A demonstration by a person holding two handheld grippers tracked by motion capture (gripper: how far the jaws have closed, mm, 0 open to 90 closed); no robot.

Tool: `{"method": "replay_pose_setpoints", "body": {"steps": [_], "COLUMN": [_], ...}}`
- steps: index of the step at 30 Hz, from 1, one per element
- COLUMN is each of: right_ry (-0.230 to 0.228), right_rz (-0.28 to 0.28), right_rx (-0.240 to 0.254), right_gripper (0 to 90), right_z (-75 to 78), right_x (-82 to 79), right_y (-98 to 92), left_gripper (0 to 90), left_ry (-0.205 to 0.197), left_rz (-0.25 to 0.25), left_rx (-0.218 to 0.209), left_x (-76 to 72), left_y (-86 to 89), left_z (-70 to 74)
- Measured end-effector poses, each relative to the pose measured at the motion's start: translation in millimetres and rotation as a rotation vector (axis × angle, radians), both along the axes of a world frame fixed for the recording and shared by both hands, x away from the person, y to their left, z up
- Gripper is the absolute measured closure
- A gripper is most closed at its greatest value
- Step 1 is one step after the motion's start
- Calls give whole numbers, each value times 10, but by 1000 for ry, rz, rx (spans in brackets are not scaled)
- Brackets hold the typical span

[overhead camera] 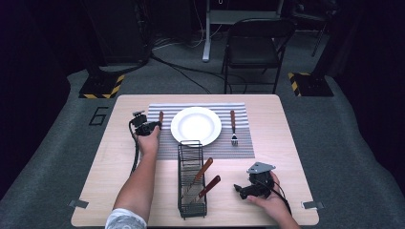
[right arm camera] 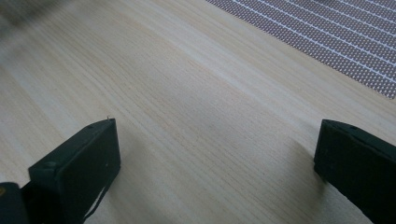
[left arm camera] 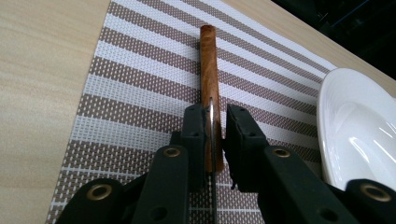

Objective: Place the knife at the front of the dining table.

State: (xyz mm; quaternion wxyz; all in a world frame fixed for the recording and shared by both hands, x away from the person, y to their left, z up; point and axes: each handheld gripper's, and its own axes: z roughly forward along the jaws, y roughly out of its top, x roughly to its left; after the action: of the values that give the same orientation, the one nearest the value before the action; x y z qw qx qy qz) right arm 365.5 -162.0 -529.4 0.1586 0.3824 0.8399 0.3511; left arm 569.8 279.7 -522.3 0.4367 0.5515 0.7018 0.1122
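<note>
Between left gripper (left arm camera: 215, 135) jaws — knife (left arm camera: 210, 88).

The one thing I could read was a large dark numeral "6" (overhead camera: 98, 116), marked on the grey floor (overhead camera: 71, 90) just off the far-left corner of my wooden table (overhead camera: 277, 143), seen from the high view. Further out from that same corner, a black base with yellow-and-black hazard stripes (overhead camera: 101, 88) stood on the floor, and a matching one (overhead camera: 309, 84) stood beyond the far-right corner. Neither carried any words.
</note>
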Motion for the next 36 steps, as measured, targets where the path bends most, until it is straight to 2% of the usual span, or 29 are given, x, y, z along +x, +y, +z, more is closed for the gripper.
{"method": "replay_pose_setpoints", "body": {"steps": [2, 3, 9, 10, 14, 19, 22, 24, 29, 36], "right_ry": [0, 0, 0, 0, 1, 0, 0, 0, 0, 0], "right_rz": [0, 0, 0, 0, 0, 0, 0, 0, 0, 0], "right_rx": [0, 0, 0, 0, 0, 0, 0, 0, 0, 0], "right_gripper": [0, 0, 0, 0, 0, 0, 0, 0, 0, 0], "right_z": [0, 0, 0, 0, 0, 0, 0, 0, 0, 0], "right_x": [0, 0, 0, 0, 0, 0, 0, 0, 0, 0], "right_y": [0, 0, 0, 0, 0, 0, 0, 0, 0, 0], "left_gripper": [728, 699, 595, 593, 587, 582, 586, 593, 623, 625], "left_ry": [6, -5, -24, -22, 2, -18, -18, -7, -1, -8], "left_rz": [-17, -11, -19, -22, -20, -70, -71, -70, -70, -78], "left_rx": [-10, -21, 43, 63, 68, 95, 94, 119, 140, 122], "left_x": [1, 4, -16, -18, -34, -33, -26, -17, -20, -30], "left_y": [9, 10, 62, 89, 134, 111, 85, 70, 80, 130], "left_z": [6, 5, 57, 59, 53, 67, 58, 42, 31, 49]}}
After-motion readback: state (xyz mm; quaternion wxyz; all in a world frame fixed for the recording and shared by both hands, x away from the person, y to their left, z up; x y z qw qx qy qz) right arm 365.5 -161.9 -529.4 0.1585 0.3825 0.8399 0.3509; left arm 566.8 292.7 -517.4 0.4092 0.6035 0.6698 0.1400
